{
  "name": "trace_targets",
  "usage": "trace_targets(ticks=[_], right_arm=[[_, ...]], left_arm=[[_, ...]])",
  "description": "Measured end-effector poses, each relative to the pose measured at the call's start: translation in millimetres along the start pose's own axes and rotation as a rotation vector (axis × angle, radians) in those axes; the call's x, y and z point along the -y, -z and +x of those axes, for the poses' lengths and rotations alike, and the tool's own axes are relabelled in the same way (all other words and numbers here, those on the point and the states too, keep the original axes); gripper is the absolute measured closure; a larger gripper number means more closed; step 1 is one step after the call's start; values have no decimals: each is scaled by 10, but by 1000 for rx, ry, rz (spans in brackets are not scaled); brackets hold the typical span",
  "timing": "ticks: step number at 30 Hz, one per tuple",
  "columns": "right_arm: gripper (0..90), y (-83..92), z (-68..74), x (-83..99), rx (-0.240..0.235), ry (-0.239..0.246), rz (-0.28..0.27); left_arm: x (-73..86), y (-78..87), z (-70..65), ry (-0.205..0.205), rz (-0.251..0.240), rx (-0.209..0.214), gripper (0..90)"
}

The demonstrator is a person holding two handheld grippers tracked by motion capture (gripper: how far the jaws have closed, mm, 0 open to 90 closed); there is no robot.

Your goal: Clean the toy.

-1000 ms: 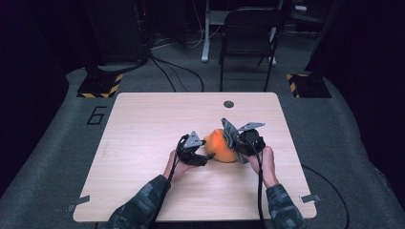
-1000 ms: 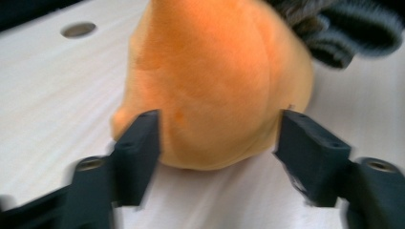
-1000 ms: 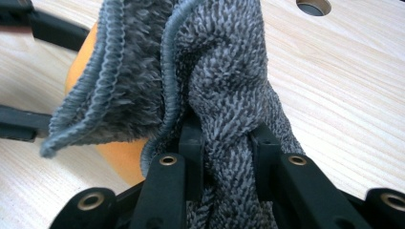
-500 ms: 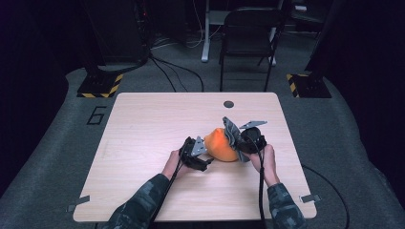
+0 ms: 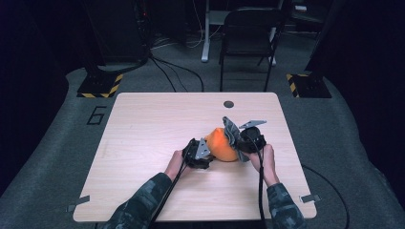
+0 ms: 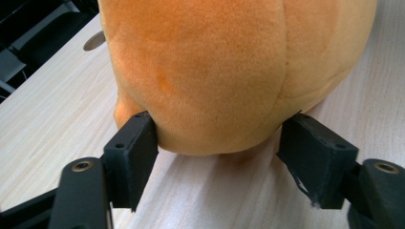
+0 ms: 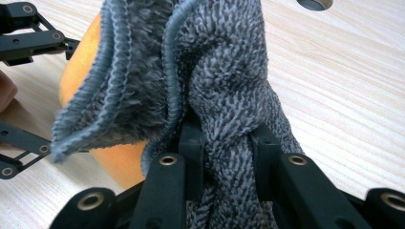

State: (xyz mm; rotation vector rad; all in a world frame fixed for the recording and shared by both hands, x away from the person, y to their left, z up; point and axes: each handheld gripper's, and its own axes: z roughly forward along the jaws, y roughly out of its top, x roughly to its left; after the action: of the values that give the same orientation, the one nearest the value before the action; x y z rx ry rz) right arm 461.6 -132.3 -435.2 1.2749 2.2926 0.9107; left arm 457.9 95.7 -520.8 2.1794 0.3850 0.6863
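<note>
My left claw (image 6: 217,157) sits low on the surface (image 5: 143,129), its jaws spread to either side of the orange plush ball (image 6: 229,71); they have just been closing in, the ball's lower bulge lies between them, and the left pad looks to be at the fur while the right pad stands just off it, so I would not call it a grip yet. The ball lies straight ahead of this claw, resting on the wood, round enough that I can find no long axis to line up with. My right claw (image 7: 224,138) is pressed together on a twisted fold of grey knitted cloth (image 7: 210,81), which stands up against the far side of the ball, so the ball is caught between my two hands near the middle of the surface, a little toward my right. Both hands are equally near; the left has the clearer bite. What I cannot see is how much of the cloth runs under or behind the ball, and its top is cut off in the left gripper view. Beyond, a small round hole (image 5: 229,104) marks the far edge, and a dark chair (image 5: 250,43) stands on the floor behind.
</note>
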Motion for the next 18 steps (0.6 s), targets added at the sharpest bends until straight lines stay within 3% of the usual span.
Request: trace_targets(ticks=[11,18], right_arm=[[723,-4,-11,11,-8,1,-11],[720,52,-30,29,-22,-18,-47]], left_arm=[[6,-22,-56,12,-7,-23,603],[1,-16,-62,44,-6,-21,705]])
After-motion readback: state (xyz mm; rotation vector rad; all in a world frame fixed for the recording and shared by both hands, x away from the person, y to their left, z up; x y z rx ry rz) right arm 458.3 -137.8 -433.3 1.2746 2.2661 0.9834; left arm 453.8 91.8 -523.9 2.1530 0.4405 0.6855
